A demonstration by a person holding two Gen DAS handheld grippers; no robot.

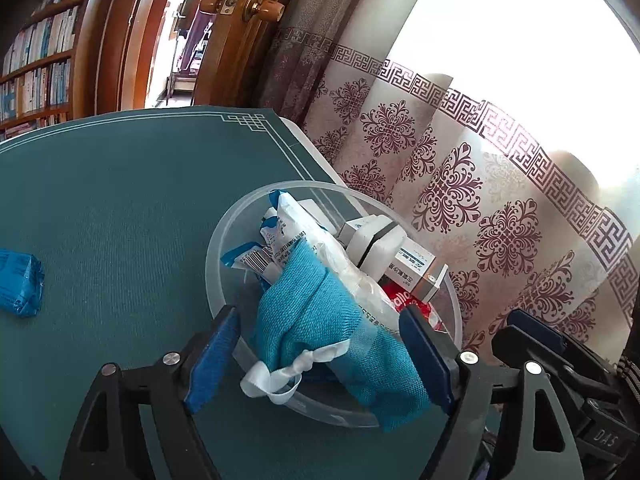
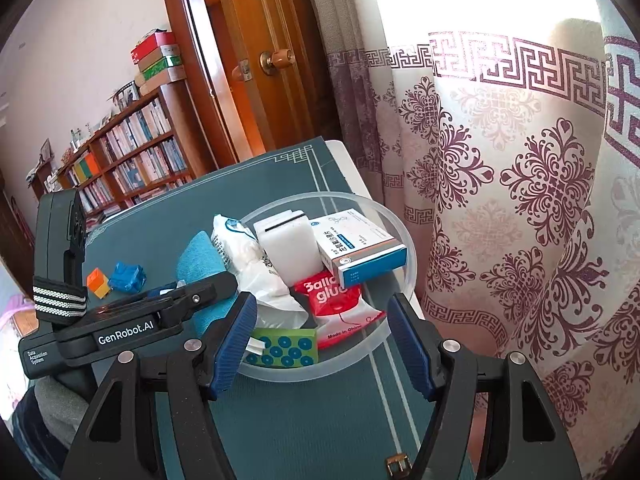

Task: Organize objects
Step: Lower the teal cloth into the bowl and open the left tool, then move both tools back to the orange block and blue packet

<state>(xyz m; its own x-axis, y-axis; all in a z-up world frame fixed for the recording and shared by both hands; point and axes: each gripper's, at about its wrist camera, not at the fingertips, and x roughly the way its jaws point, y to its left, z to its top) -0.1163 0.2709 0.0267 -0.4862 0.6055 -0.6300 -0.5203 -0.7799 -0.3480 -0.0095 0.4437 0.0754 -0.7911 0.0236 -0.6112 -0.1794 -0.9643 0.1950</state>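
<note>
A clear round plastic bowl point(image 1: 224, 240) point(image 2: 404, 240) stands near the table's far corner, full of items: a white packet point(image 1: 300, 220), a white box point(image 2: 288, 248), a medicine carton point(image 2: 360, 248), a red balloon-glue pack point(image 2: 340, 304) and a green dotted box point(image 2: 286, 346). A teal cloth pouch point(image 1: 320, 320) with a white ribbon hangs over the near rim. My left gripper point(image 1: 320, 352) is open, its blue pads either side of the pouch. My right gripper point(image 2: 320, 344) is open and empty at the bowl's near rim.
A blue wrapped packet point(image 1: 18, 284) point(image 2: 126, 276) and an orange-yellow block point(image 2: 98, 280) lie on the green table mat point(image 1: 120, 208). A patterned curtain point(image 2: 520, 200) hangs right behind the table. A bookshelf and wooden door stand beyond.
</note>
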